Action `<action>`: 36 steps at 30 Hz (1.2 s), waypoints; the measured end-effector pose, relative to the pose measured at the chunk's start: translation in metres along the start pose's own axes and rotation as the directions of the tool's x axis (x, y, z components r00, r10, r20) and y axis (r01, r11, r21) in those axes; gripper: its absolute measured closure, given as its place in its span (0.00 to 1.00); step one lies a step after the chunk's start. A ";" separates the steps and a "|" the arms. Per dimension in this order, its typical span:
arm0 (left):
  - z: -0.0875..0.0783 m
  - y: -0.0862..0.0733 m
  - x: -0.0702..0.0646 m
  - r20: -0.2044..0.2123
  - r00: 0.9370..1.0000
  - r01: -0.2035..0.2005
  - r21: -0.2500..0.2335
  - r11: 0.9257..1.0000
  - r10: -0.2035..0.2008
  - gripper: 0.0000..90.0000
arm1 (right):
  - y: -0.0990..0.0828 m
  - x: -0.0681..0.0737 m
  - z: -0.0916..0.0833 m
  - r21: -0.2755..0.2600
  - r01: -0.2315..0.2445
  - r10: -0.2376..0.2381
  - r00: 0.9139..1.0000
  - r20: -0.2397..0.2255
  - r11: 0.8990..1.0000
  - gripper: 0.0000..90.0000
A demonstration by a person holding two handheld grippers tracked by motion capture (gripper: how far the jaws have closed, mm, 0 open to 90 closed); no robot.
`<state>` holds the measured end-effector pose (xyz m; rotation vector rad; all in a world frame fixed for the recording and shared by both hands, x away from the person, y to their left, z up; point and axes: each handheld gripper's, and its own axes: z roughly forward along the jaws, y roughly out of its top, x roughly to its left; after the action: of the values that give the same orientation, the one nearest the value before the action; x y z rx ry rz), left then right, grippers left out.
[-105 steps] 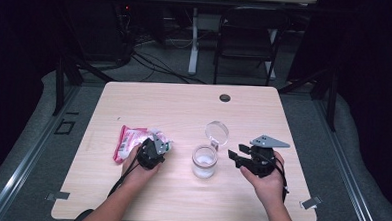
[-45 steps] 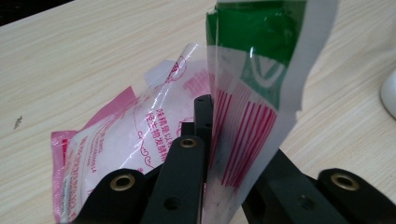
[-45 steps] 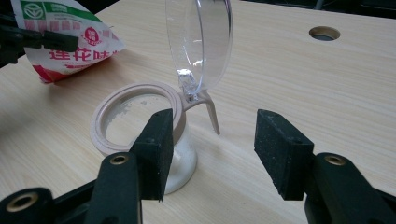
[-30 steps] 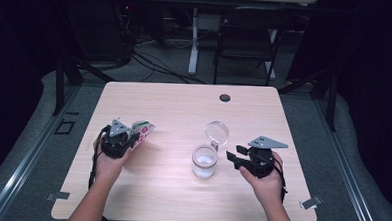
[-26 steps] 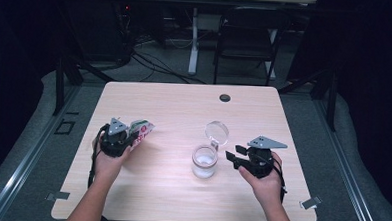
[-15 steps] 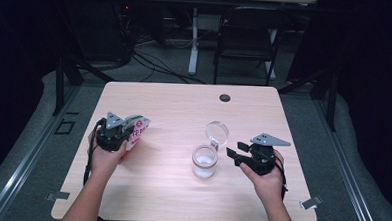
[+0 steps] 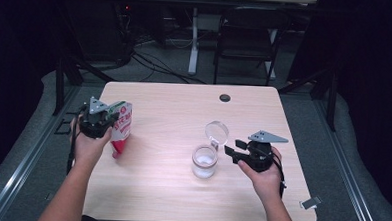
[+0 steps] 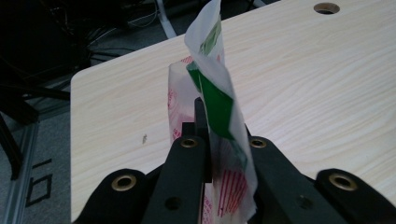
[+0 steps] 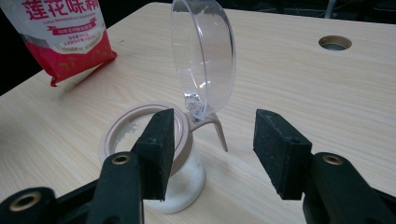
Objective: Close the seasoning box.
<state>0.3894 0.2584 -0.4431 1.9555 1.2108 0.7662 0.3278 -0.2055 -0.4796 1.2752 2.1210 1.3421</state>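
A red, white and green packet (image 7: 121,128) hangs upright above the table's left side, its top pinched in my left gripper (image 7: 109,122). In the left gripper view the jaws of that gripper (image 8: 219,140) are shut on the packet's (image 8: 212,88) twisted top. A clear jar (image 7: 204,162) with white contents stands right of centre, its round lid (image 7: 217,132) flipped up. My right gripper (image 7: 234,147) sits just right of the jar, open. Its jaws (image 9: 219,140) have just been opening; the jar's (image 9: 180,184) hinge tab lies in the gap, untouched. The lid (image 9: 203,51) and packet (image 9: 65,32) show beyond.
The wooden table (image 7: 170,189) has a round cable hole (image 7: 225,98) near its far edge. A dark chair (image 7: 247,37) and a desk leg stand behind the table. A small metal clip (image 7: 310,201) sits at the front right corner.
My left gripper has carried the packet left and upward, so the packet now hangs upright off the table. The right gripper has stayed beside the jar, jaws slightly wider.
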 end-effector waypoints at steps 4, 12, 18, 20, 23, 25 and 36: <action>-0.001 0.008 0.009 0.006 1.000 0.001 0.001 1.000 -0.001 1.00 | 0.000 0.000 0.000 -0.003 -0.005 0.005 1.000 0.002 1.000 0.53; -0.009 0.023 0.002 0.029 0.999 -0.027 -0.020 0.999 0.027 1.00 | 0.000 -0.002 -0.002 -0.010 -0.013 0.013 1.000 0.003 1.000 0.53; -0.012 0.029 -0.011 0.104 0.994 -0.028 -0.035 0.999 0.031 1.00 | 0.000 -0.001 -0.003 -0.017 -0.012 0.012 1.000 0.004 1.000 0.54; -0.013 0.031 -0.018 0.134 0.990 -0.032 -0.044 0.999 0.038 1.00 | 0.000 -0.001 -0.004 -0.016 -0.010 0.010 1.000 0.004 1.000 0.54; -0.013 0.036 -0.031 0.170 0.983 -0.058 -0.055 0.997 0.066 1.00 | 0.000 -0.001 -0.004 -0.013 -0.005 0.005 1.000 0.002 1.000 0.54; -0.013 0.040 -0.040 0.189 0.978 -0.082 -0.062 0.995 0.093 1.00 | 0.001 0.000 -0.003 -0.007 0.010 -0.010 1.000 0.012 1.000 0.54; -0.008 0.055 -0.089 0.294 0.932 -0.189 -0.101 0.977 0.211 1.00 | 0.002 0.002 -0.005 -0.011 0.026 -0.026 1.000 0.004 1.000 0.56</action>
<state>0.3764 0.1612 -0.4048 2.0674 0.8003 0.5716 0.3238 -0.2063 -0.4748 1.2405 2.1172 1.3382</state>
